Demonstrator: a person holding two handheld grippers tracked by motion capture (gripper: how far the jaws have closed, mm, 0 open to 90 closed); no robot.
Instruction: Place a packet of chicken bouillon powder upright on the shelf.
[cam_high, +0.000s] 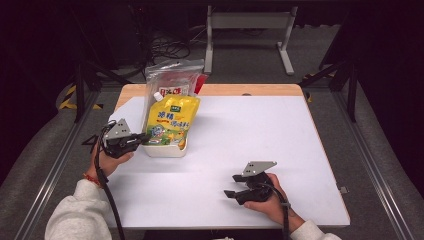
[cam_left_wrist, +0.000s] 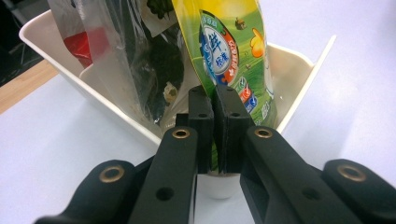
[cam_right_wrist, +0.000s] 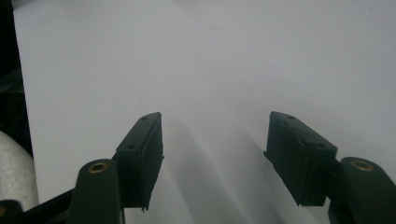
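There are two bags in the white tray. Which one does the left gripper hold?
The yellow-green pouch, the front bag: the left gripper is shut on its lower edge. The clear bag with dark contents stands behind it in the white tray, untouched.

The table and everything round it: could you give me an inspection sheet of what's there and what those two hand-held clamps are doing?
Surface: white rectangular tabletop, wooden strip along its far edge.
Job's things: yellow-green printed refill pouch and clear plastic bag standing in white plastic tub.
Clutter: nothing seen.
Grippers: left gripper shut on the pouch's edge; right gripper open over bare tabletop.
Cables: black cable trails from left gripper; tangled cords on far floor.
Surroundings: grey carpet, white metal stand, dark beyond.
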